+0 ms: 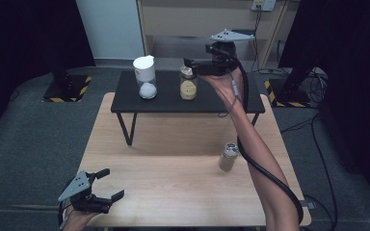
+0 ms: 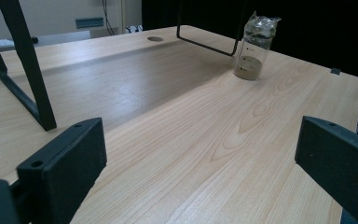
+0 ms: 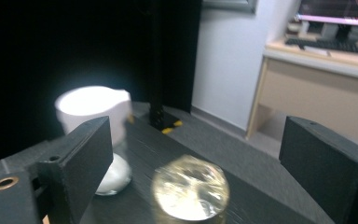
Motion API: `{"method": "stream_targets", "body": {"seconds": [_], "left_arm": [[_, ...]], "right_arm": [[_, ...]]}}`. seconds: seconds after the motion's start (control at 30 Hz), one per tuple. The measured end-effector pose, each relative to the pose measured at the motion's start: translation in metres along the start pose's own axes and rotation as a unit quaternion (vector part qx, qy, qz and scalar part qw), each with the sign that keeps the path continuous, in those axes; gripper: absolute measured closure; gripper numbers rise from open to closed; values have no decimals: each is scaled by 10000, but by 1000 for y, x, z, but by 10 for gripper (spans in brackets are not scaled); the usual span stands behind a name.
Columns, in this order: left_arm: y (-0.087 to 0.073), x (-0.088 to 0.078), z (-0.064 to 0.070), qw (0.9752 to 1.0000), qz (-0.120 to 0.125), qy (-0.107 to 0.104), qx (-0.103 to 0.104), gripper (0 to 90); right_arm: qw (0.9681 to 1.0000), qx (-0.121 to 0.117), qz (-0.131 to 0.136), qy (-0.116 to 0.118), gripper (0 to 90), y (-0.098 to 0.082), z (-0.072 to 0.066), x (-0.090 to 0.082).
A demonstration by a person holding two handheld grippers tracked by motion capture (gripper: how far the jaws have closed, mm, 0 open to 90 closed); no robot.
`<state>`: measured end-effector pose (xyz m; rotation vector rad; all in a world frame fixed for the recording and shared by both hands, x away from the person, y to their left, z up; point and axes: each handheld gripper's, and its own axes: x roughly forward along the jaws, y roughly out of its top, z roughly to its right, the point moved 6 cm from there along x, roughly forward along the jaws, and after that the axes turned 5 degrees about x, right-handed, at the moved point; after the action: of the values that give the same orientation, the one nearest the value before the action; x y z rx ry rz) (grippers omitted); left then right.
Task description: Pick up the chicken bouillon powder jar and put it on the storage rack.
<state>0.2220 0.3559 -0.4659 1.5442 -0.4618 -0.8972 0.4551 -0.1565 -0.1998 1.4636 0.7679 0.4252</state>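
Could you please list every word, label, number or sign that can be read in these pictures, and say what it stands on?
No text can be read.
Jar with yellow contents: a pale label, too small to read.
Jar with brown powder: small dark marks on the glass, too small to read.
Black-and-yellow hazard stripes on the stand bases: a pattern, no words.

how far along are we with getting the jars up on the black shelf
Done: two jars stand on the black shelf, a white-lidded jar and a yellow jar. In hand: the right gripper is open just above the yellow jar, holding nothing. Left: a brown jar stands on the table; the left gripper is open and empty.
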Motion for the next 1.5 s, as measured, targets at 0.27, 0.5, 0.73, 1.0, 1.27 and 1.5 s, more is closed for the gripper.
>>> {"method": "stream_targets", "body": {"seconds": [0.27,0.5,0.73,1.0,1.27,1.5], "left_arm": [[0,0,0,10000,0,-10,-6,11],[0,0,0,10000,7,-18,-12,11],[0,0,0,10000,10,-20,-11,11],[0,2,1,10000,-17,-31,2,11],[1,3,2,10000,-35,-47,21,11],[1,3,2,10000,-33,-49,16,11]], "right_arm": [[9981,-265,129,535,107,8,-20,-37],[9945,-471,83,927,108,1,-28,-62],[9921,-508,106,1143,109,-31,-32,-90],[9910,-460,108,1250,112,-66,-35,-123],[9919,-427,75,1193,112,-93,-37,-147],[9931,-448,-55,1083,112,-120,-40,-159]]}}
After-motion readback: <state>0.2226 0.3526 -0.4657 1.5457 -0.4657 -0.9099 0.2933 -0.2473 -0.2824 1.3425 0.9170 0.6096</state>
